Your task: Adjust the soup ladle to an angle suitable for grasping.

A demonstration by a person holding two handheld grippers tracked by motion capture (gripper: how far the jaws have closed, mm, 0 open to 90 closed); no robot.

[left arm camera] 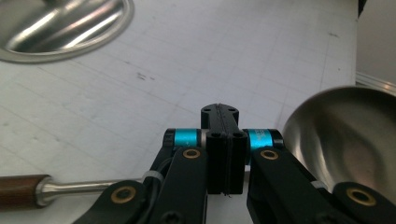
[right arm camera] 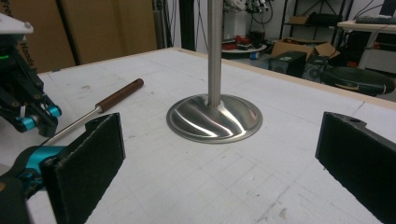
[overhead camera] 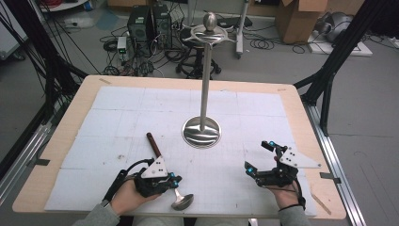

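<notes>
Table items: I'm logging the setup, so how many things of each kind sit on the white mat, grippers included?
Ladle: 1
Metal stand: 1
Grippers: 2, the left gripper and the right gripper
Total: 4

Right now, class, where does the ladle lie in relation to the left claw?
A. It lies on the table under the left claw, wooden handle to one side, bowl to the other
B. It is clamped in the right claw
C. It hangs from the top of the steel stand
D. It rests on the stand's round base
A: the ladle lies flat on the table, passing beneath the shut left claw, apart from the stand.
</notes>
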